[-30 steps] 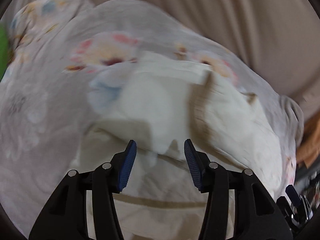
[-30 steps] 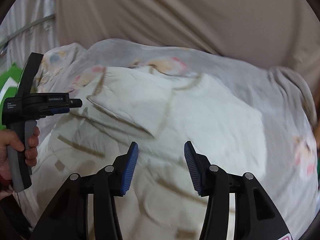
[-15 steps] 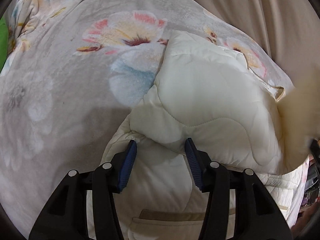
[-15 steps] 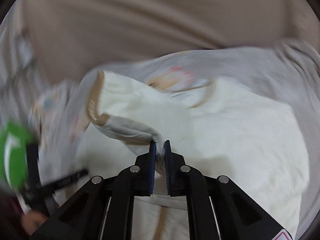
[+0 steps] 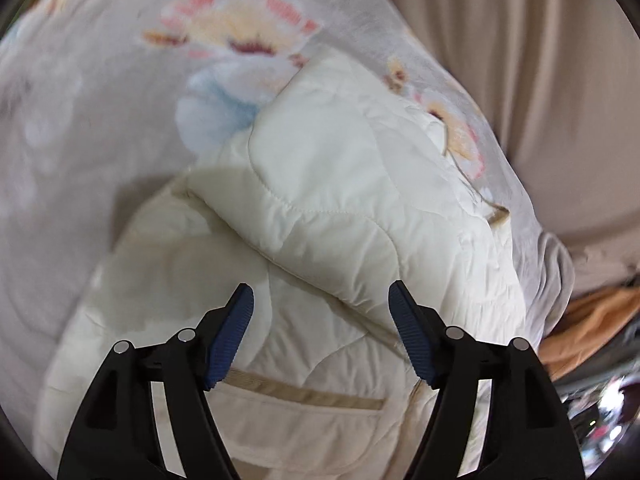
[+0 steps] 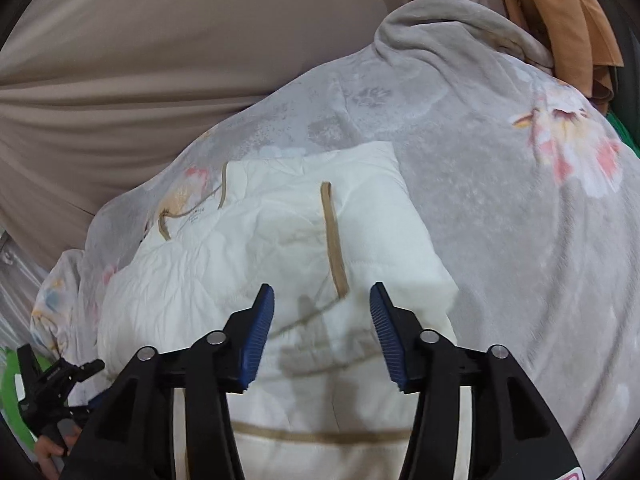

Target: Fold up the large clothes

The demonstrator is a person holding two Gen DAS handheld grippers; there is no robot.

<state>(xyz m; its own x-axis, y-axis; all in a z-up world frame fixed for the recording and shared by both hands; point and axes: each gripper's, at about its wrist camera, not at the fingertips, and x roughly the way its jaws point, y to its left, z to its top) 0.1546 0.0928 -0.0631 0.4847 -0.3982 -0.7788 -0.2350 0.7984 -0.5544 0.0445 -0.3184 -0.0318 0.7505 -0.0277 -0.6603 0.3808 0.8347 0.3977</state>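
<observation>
The left gripper (image 5: 321, 330) hangs with jaws apart, empty, over the cream quilted jacket (image 5: 320, 216). A folded sleeve crosses diagonally just ahead, its long axis running up-left to lower-right. The right gripper (image 6: 322, 322) is likewise spread and empty — a tan-trimmed panel (image 6: 333, 236) lies straight ahead. The jacket rests on a floral blanket (image 6: 500, 216), seemingly part-folded; the left looks nearer the sleeve.
</observation>
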